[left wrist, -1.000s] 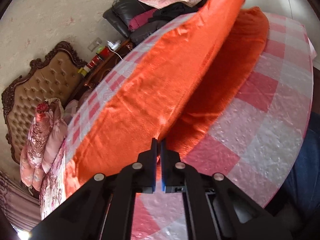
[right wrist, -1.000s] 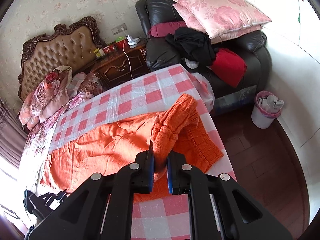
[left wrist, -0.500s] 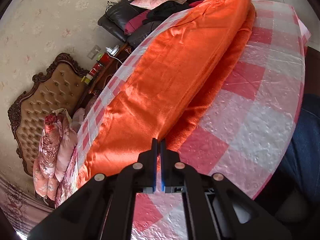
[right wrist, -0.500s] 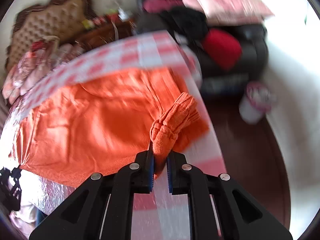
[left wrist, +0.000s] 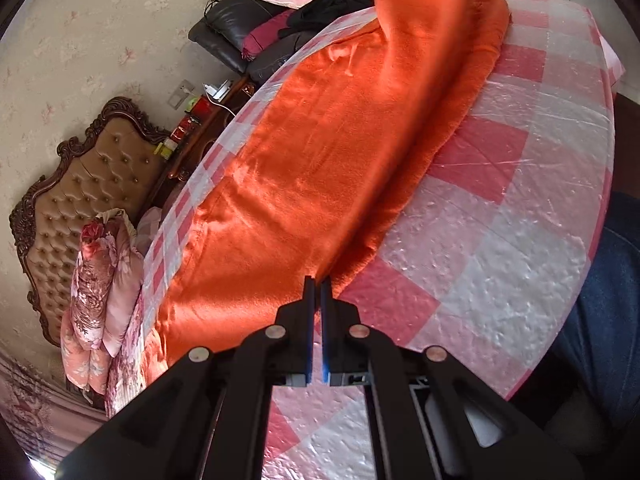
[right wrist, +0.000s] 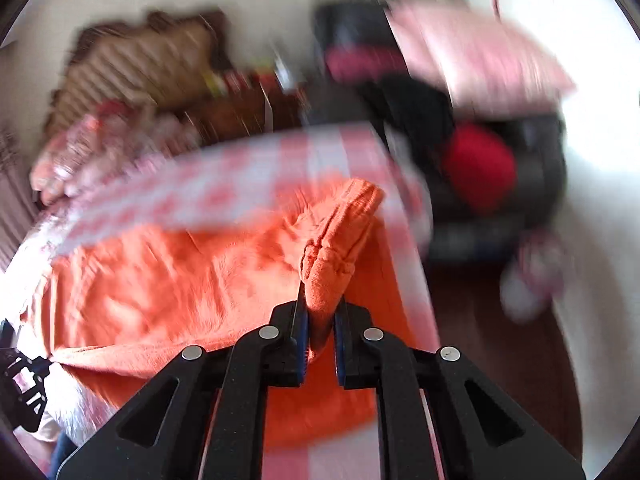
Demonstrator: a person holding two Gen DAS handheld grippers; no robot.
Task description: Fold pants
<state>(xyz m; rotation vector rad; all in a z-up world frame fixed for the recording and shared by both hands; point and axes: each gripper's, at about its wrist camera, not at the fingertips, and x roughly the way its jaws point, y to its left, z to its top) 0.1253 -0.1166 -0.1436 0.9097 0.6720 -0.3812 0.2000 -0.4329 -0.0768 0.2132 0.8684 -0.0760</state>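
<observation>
The left gripper (left wrist: 317, 286) has its blue-padded jaws pressed almost together on a thin edge of the orange pants (left wrist: 320, 152), at what looks like the leg-hem end, low over the checked tablecloth (left wrist: 500, 240). The right gripper (right wrist: 320, 304) stands slightly wider, its jaws pinching a thick, bunched wad of ribbed fabric (it reads as the waistband, though the blur in that view makes this uncertain). From the left fingers the garment runs straight away, a long band stretching up and across the table toward the far corner, where the other gripper's tip shows only at the picture's top edge; so the long axis of the pants lies between the two hands, one at each end. In the left view the held upper layer slopes up from a second orange layer lying flat on the cloth just beside it, toward the near table edge. In the right view the pants (right wrist: 168, 280) spread out flat to the left of the raised bunch. The fold in hand seems lengthwise: the coming move would call for both ends to travel sideways together, across the long axis, keeping the cloth taut so the upper layer lands square on the lower. Beyond the table stand a tufted headboard (left wrist: 84, 192) and a dark sofa (left wrist: 240, 28) with pink cushions.
</observation>
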